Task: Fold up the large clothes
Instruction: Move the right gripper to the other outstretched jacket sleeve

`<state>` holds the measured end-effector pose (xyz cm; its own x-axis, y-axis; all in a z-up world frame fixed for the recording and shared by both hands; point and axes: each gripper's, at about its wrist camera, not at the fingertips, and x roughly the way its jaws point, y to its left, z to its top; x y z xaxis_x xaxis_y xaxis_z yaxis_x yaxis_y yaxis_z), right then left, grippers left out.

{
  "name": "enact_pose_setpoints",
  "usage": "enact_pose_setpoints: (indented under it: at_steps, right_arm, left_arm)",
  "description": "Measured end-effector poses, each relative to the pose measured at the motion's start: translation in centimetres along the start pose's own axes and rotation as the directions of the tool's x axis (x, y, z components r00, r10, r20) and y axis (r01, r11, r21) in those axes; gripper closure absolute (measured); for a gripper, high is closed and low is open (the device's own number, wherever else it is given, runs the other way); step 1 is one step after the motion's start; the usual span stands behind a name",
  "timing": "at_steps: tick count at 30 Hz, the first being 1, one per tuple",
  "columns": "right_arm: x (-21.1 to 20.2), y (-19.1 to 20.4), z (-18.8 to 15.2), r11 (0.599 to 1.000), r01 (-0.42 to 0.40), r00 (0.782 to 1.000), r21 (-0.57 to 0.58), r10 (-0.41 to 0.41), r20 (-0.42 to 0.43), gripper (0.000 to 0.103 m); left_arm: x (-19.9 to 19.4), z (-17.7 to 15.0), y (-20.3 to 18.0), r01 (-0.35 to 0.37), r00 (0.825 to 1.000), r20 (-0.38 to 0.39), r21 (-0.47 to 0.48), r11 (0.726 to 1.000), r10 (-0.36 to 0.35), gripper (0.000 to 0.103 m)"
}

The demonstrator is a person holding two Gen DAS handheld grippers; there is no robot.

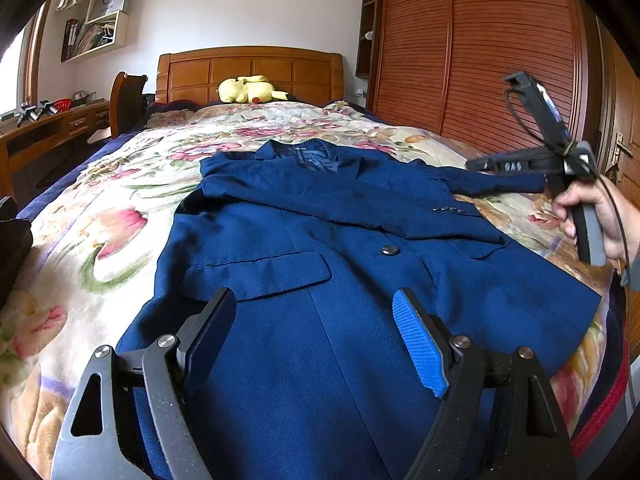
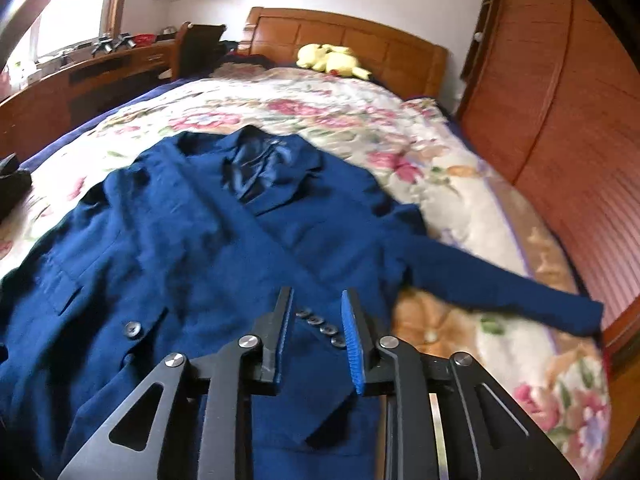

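A dark blue suit jacket (image 1: 320, 240) lies front up on the floral bedspread (image 1: 100, 216). Its left sleeve is folded across the chest, cuff buttons (image 1: 448, 210) showing. Its other sleeve (image 2: 500, 288) stretches out to the right on the bed. My left gripper (image 1: 316, 320) is open and empty, over the jacket's lower hem near the flap pocket (image 1: 260, 272). My right gripper (image 2: 316, 320) is open and empty, just above the folded sleeve's cuff buttons (image 2: 320, 324). It also shows in the left wrist view (image 1: 520, 164), held in a hand at the right.
A yellow plush toy (image 1: 248, 90) lies by the wooden headboard (image 1: 248, 68). A wooden wardrobe (image 1: 480, 52) runs along the right side of the bed. A desk (image 1: 48, 128) and chair stand at the left. A dark item (image 1: 12, 240) lies at the bed's left edge.
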<state>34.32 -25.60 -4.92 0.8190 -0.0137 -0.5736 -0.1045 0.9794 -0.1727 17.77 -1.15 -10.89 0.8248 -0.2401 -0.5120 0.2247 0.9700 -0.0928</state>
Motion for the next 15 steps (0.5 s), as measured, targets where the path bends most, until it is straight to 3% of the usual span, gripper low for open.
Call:
enact_pose_setpoints:
  at_steps: [10, 15]
  right_arm:
    - [5.8, -0.5, -4.8, 0.995, -0.094, 0.986, 0.042, 0.099, -0.134, 0.076]
    - [5.7, -1.6, -5.3, 0.987, -0.126, 0.985, 0.096, 0.136, -0.11, 0.075]
  left_arm:
    - [0.1, 0.0, 0.0, -0.011, 1.0, -0.006, 0.004, 1.0, 0.011, 0.022]
    - [0.1, 0.0, -0.2, -0.016, 1.0, -0.01, 0.011, 1.0, 0.016, 0.022]
